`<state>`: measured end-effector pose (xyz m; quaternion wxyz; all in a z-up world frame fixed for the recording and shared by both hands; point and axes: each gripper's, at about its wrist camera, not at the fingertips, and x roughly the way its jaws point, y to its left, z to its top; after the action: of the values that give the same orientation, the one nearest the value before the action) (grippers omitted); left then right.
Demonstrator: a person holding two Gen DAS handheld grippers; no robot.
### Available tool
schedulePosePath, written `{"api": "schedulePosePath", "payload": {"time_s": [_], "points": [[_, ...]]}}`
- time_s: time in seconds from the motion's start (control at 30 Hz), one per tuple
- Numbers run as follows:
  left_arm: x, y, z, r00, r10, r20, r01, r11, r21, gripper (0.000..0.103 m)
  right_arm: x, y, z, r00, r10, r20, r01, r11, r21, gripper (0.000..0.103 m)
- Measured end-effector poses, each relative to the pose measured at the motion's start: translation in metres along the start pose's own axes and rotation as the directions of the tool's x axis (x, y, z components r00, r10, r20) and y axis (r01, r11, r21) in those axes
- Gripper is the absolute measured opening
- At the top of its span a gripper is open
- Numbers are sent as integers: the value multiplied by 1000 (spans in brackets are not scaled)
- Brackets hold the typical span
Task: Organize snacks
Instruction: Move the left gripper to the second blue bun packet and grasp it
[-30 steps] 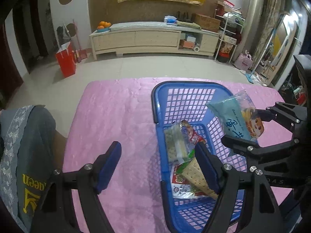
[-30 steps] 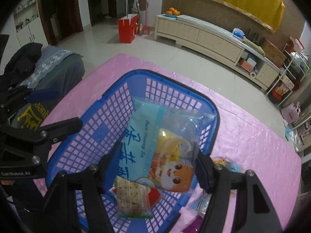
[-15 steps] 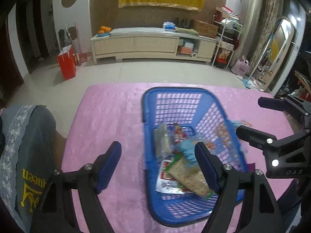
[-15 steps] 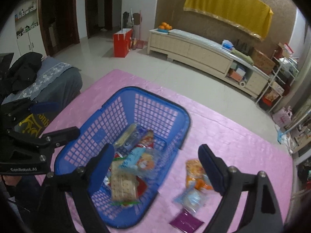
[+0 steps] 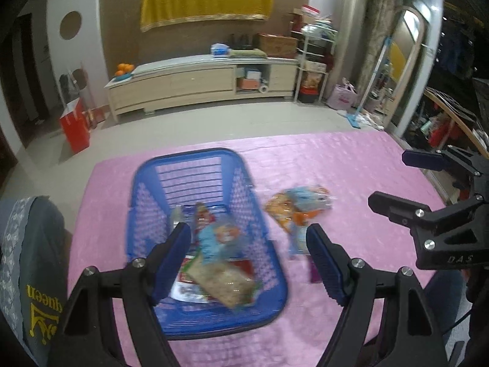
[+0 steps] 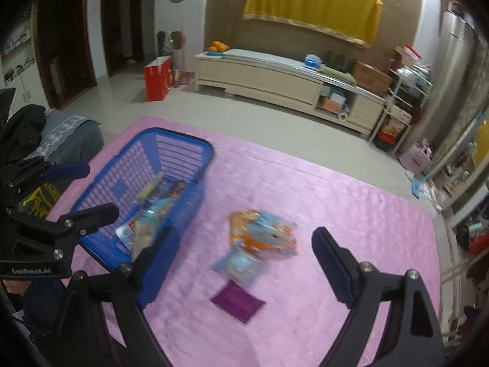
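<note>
**Both grippers wide and empty over the pink table**

Writing first: in the left wrist view, yellow letters reading "queen" run sideways on the grey garment [image 5: 33, 275] at the lower left of the frame, with a yellow emblem under them. On the black body of the right gripper [image 5: 394, 180], at the right edge of that same view, the pale letters "D A S" show. Over in the right wrist view, the left gripper [image 6: 88, 189] sits at the left edge, and its body carries a small white label that looks like "GenRobot.AI". Print on the snack wrappers is too blurred to read.

Now the tongs. The left gripper [image 5: 249, 258] has its blue pads spread wide, nothing between them, nothing touched; below the gap lies the blue basket [image 5: 146, 214]. The right gripper [image 6: 241, 244] is just as wide, jaws parted and bare, hanging above the pink tablecloth [image 6: 351, 202] with no contact.

And the snacks: several packets [image 5: 220, 257] lie heaped in the basket at lower centre of the left wrist view, a cracker pack among them, a light blue cartoon bag on top. Outside it, just right of the basket wall, a loose cluster of orange and blue packets [image 6: 262, 232] rests on the cloth in the middle of the right wrist frame, and a small purple packet [image 6: 238, 302] lies flat just below them, apart from the basket.
</note>
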<state>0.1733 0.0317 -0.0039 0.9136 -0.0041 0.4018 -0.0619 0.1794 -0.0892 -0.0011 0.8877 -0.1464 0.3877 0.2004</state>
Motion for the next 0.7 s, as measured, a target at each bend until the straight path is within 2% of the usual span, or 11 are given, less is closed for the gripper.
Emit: {"api": "schedulePosePath", "payload": {"time_s": [0.3,0.57,0.7], "points": [[29,-66,2,998,-39,-42,41,998,57,76,4,-56,-38,998,-33,-61,36,998,61,91],[62,-100,13,994,-42,-106,51,995,81,76,21,-92,-46,993,-36,-114,47,995,93,91],[85,-106,26,986,-31,-163,44,996,76,84,38,-107,-43,989,-16,-145,33,993,116,91]]}}
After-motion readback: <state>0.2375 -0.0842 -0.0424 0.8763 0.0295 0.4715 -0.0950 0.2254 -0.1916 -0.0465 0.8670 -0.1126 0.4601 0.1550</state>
